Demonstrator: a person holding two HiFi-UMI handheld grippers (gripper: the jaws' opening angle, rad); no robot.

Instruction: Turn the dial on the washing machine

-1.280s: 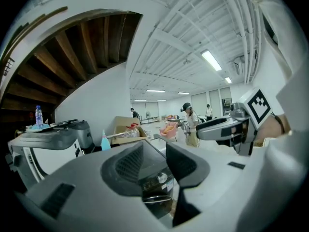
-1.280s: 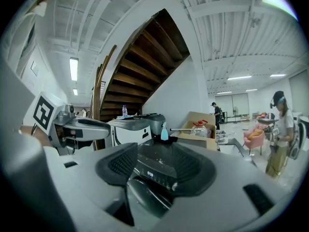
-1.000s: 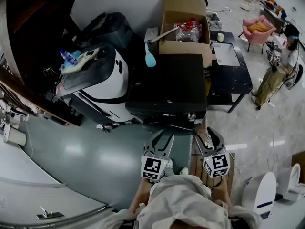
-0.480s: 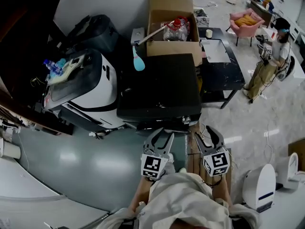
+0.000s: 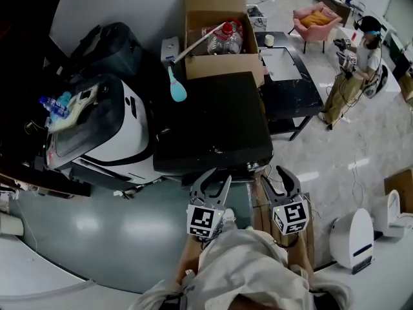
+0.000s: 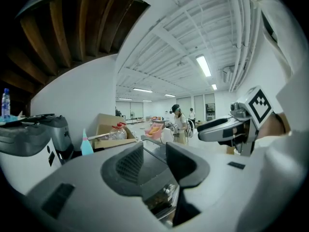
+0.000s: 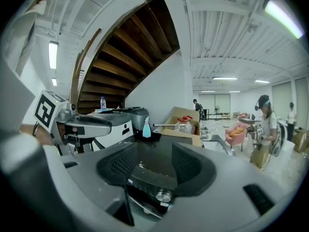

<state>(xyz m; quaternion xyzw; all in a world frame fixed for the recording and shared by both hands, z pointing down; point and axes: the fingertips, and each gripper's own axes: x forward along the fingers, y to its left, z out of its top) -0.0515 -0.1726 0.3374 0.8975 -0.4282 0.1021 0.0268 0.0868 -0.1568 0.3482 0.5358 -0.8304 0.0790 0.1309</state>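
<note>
The step in hand looks like the approach. The right gripper (image 5: 279, 181) hangs at the near edge of the black washing machine (image 5: 213, 121), its 2 jaws apart and gripping nothing. The silver dial (image 7: 163, 195) sits on the machine's near front panel, just below the top. It is ahead of that gripper, lower than the gap between the jaws, and untouched. To do this well, I judge the gripper should sink and ease forward until both pads straddle the dial squarely, then close firmly before rolling. The left gripper (image 5: 211, 182), just to the left, also has its jaws apart and empty.
</note>
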